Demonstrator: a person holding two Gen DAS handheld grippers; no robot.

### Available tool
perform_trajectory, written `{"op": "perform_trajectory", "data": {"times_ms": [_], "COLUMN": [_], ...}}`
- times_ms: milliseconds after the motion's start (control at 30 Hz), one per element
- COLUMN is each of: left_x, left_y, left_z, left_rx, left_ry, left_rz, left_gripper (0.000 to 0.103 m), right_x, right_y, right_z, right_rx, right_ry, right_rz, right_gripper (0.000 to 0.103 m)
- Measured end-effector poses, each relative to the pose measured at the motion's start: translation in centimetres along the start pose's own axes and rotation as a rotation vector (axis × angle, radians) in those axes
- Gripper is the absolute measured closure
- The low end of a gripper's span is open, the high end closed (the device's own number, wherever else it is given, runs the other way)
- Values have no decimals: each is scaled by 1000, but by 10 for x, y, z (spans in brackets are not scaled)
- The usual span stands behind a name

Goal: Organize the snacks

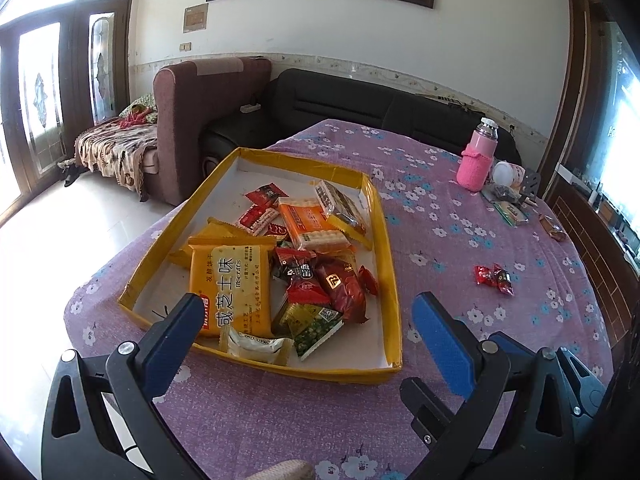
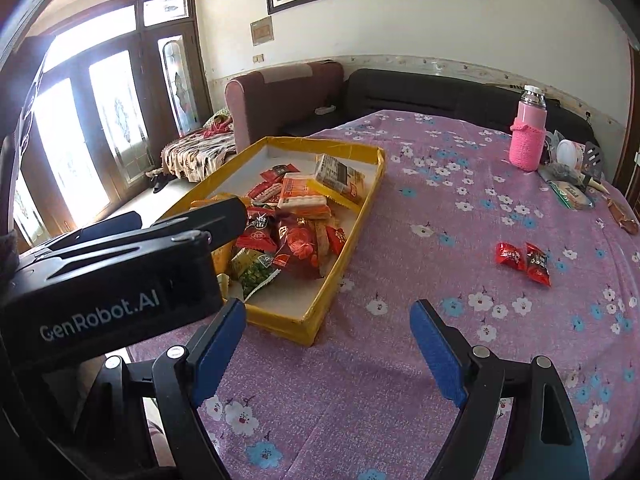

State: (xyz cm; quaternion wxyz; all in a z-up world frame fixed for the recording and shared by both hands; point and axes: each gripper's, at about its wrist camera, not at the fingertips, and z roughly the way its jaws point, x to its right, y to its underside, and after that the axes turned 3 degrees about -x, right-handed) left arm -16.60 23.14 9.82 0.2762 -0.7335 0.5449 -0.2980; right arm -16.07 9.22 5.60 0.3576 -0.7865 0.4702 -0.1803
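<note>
Blue-padded fingers of the left gripper stood wide apart with nothing between them, hanging over the near edge of the yellow-rimmed tray, the left finger above the big yellow biscuit pack at the tray's near corner. Packed into that tray were the snacks: the biscuit pack, an orange cracker pack, a dark red pastry wrapper, a green packet and several small red sweets, all heaped toward the tray's near half. From the right wrist view, the right gripper was likewise spread open and empty, poised over bare flowered purple cloth just to the right of the tray's near right corner, with the left gripper's black body crossing the tray's left side. 2 red wrapped candies lay touching each other on the cloth, well right of the tray and beyond the right gripper's right finger. Further right of the tray, near the table's far edge, a pink bottle stood upright.
</note>
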Motion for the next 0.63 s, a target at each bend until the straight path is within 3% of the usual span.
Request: {"op": "perform_trajectory", "data": {"times_ms": [633], "left_x": [-2], "left_y": [2], "left_z": [3], "left_rx": [-25], "left_ry": [20], "left_rz": [-13], "left_gripper": [0], "right_x": [-3], "right_y": [3], "right_z": [5], "right_rx": [-18], "right_ry": [-10], "right_rz": [-10], "right_gripper": [18]}}
